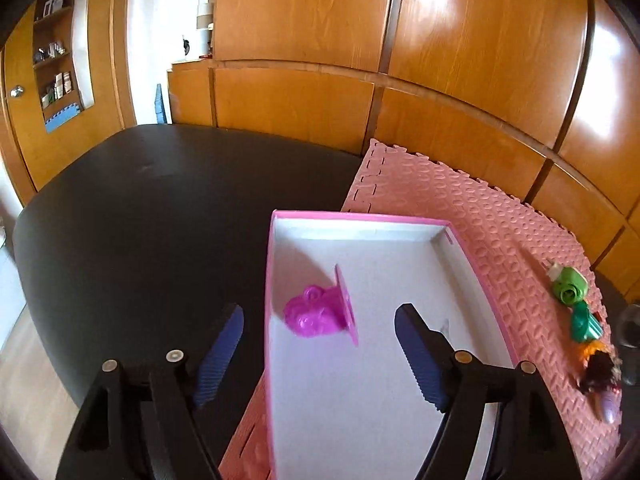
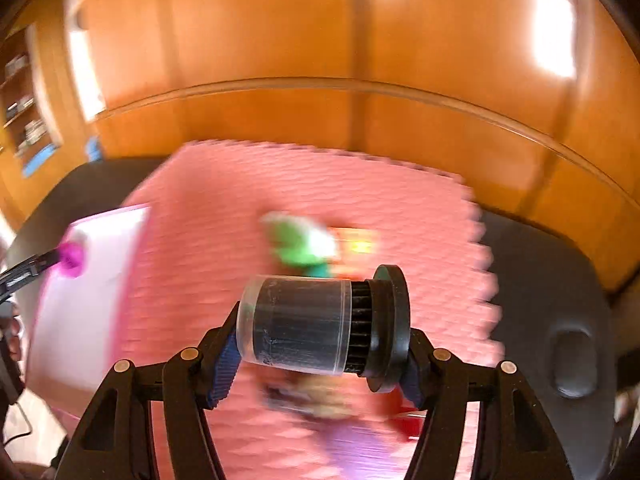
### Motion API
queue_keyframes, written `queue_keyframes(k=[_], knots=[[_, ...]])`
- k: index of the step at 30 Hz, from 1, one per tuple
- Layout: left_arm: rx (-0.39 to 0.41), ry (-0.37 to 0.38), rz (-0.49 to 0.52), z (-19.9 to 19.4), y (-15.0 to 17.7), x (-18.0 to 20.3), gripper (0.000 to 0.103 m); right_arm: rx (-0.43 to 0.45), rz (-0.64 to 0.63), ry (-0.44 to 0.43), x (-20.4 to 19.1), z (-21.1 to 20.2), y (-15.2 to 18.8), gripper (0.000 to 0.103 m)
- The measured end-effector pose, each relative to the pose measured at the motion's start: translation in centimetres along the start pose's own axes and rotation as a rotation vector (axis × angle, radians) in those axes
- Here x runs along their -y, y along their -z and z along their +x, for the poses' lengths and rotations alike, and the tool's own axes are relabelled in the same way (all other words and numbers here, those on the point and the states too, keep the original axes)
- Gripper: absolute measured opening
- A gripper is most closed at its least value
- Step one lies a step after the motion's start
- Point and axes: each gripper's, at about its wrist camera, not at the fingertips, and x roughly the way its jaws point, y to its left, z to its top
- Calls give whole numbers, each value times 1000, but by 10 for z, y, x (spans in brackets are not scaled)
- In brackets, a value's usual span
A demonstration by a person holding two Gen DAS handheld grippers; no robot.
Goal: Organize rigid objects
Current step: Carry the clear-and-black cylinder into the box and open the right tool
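Hovering over the pink-rimmed box (image 1: pixel 460 236), the left gripper (image 1: pixel 320 344) has its 2 blue-padded fingers (image 1: pixel 224 344) spread wide with nothing pressed between them; the magenta toy (image 1: pixel 320 314) sits just ahead of and between the fingertips, apparently on the box's white floor or dropping to it, which reads as a release into the container. One finger hangs outside the box wall, over the black table (image 1: pixel 140 220), the other inside it. Meanwhile the right gripper (image 2: pixel 320 354) is clamped end to end on a dark cylinder (image 2: pixel 304 324) with a clear sleeve and a black disc cap, carried crosswise between its pads so the flat ends take the squeeze. Beyond those fingers, on the pink foam mat (image 2: pixel 280 184), lie a green toy (image 2: pixel 298 244) and other blurred pieces, still unsorted. My guess is the cylinder goes to the box next, at the far left of its fingers.
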Motion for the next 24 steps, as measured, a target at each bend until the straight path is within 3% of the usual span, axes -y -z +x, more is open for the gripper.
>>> queue_keyframes(k=[6,12,24], knots=[[-9,-17,-14,-24,19,-8,79,-52,-101,-164,-96,38,-10,66],[0,-33,-17,-41,32,-15,81,-94,-180,-199,-164,82,-21,66],[28,-80,-13,-52,39,-26,84,-86,-166,-136,-189,136,-43,67]])
